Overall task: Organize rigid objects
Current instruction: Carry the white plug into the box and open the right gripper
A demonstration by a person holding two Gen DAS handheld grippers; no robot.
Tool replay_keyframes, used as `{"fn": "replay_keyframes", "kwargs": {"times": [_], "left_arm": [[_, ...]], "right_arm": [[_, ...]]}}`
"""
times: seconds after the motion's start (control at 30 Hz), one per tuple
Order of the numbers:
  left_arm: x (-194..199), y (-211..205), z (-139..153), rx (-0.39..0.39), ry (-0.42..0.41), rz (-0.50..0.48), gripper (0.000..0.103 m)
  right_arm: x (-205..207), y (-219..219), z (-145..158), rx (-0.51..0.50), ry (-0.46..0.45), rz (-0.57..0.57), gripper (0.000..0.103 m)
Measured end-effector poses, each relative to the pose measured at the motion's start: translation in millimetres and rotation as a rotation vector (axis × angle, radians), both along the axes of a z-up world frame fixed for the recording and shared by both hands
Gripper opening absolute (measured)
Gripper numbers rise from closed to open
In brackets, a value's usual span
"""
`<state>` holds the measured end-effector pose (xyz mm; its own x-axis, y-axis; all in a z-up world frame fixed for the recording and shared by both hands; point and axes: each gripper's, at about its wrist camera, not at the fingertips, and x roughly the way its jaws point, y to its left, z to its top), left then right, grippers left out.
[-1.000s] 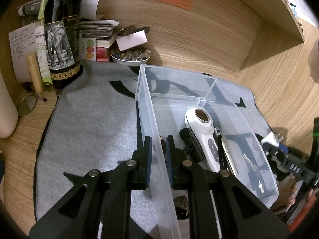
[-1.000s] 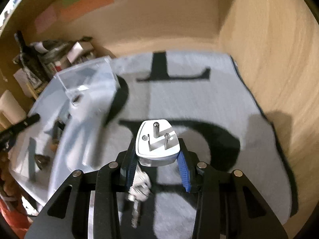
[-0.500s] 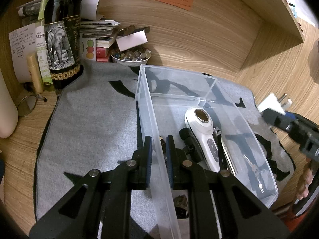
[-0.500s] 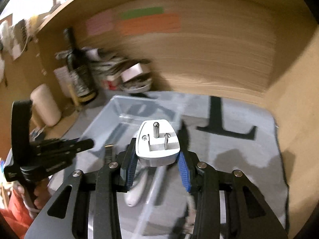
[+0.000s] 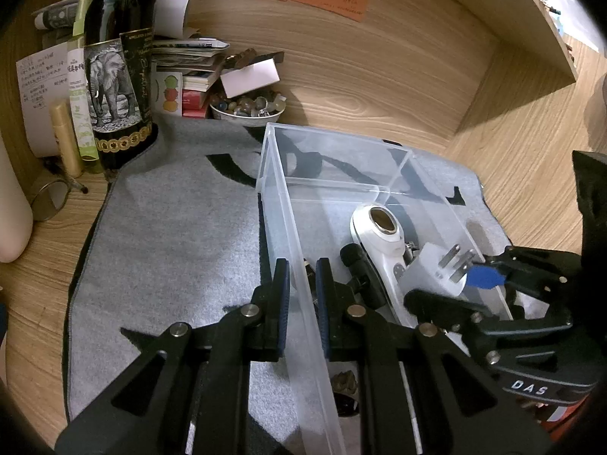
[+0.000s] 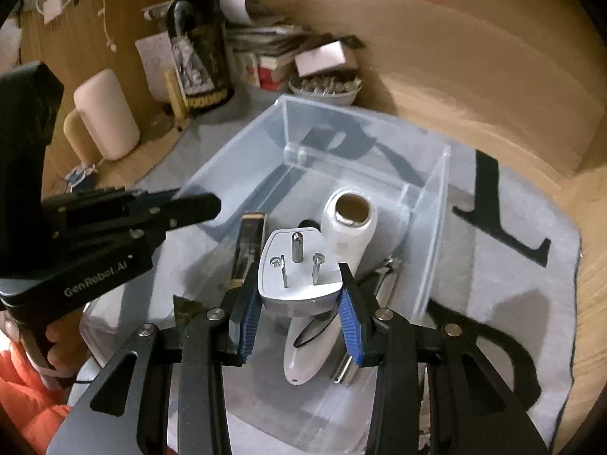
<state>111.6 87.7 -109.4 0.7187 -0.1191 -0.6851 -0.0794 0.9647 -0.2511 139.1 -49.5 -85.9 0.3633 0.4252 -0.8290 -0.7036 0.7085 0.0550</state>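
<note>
Holding plug (image 6: 299,269) above bin (image 6: 432,223), right tool (image 6: 299,326) level.

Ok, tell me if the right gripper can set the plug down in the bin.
Probably yes: the right gripper holds the white plug above the open-topped clear bin; only the white handheld device lies beneath it.

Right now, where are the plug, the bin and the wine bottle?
plug (image 6: 299,276), right wrist view, white pin face.
bin (image 5: 288,227), left wrist view, clear left wall.
wine bottle (image 5: 114,79), left wrist view, elephant label.
</note>
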Motion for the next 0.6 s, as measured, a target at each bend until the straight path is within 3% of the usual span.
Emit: {"fn": "replay_keyframes", "kwargs": {"times": [0.4,0.6], "left_arm": [[-0.4,-0.7,0.6,-0.005,0.000,0.002,0.013],[-0.6,-0.5,0.6,-0.006,0.000,0.002,0.013]], "right_arm": [[-2.3,6.2,-6.7,-0.033,0.030,0.025,0.035],[-3.4,-3.0,5.0,0.008,0.006,0.001,0.045]]}}
